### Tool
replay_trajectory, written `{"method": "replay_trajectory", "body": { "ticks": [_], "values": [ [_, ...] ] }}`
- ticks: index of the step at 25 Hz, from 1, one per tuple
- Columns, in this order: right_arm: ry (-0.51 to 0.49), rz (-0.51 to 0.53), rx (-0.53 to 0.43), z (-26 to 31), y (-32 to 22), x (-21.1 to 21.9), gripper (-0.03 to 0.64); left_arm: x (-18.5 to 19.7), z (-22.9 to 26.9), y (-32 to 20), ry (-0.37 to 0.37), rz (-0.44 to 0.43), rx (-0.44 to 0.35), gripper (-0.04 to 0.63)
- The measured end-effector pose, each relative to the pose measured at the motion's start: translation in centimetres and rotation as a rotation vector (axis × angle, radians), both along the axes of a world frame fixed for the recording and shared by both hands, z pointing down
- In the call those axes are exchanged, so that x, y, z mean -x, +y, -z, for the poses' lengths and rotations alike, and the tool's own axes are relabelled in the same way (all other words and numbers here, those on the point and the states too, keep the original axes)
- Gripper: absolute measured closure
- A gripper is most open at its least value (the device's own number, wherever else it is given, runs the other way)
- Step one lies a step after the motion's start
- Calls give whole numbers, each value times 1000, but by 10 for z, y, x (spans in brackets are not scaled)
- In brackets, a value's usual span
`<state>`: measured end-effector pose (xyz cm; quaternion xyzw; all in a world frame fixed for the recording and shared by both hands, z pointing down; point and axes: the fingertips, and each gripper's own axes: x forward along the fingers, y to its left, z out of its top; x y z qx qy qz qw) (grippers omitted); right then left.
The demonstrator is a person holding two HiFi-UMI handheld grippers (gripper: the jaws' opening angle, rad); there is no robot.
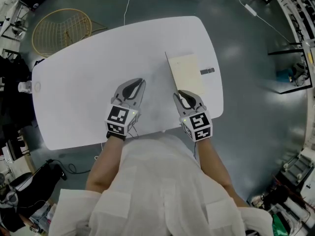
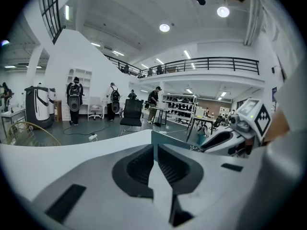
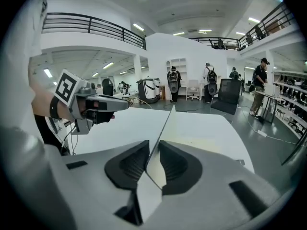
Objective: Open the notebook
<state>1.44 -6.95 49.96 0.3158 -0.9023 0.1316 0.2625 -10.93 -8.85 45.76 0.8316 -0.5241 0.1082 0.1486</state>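
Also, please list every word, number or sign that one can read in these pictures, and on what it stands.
None can be read.
Left marker cube and right marker cube: square black-and-white patterns, no letters.
Dark strip beside the notebook: print too small to read.
Notebook page: no visible print.

Round ceiling lights (image 2: pixel 164 28) light both gripper views brightly and evenly. These views bulge like a fisheye and turn black at the corners. The right gripper (image 3: pixel 154 143) looks slightly soft near the lens. The head view is dimmer, with a glowing white table (image 1: pixel 88 97) and faint shadows.
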Motion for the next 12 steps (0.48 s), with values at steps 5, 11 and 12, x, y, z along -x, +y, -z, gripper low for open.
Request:
{"method": "replay_trajectory", "body": {
  "ticks": [5,11,12],
  "values": [
    [6,31,6,-5,8,18,537,13,0,6,14,22,-6,568],
    [19,69,20,-13,16,32,518,28,3,12,21,51,-14,568],
    [23,75,23,-14,17,35,514,31,3,13,22,56,-16,568]
  ]
}}
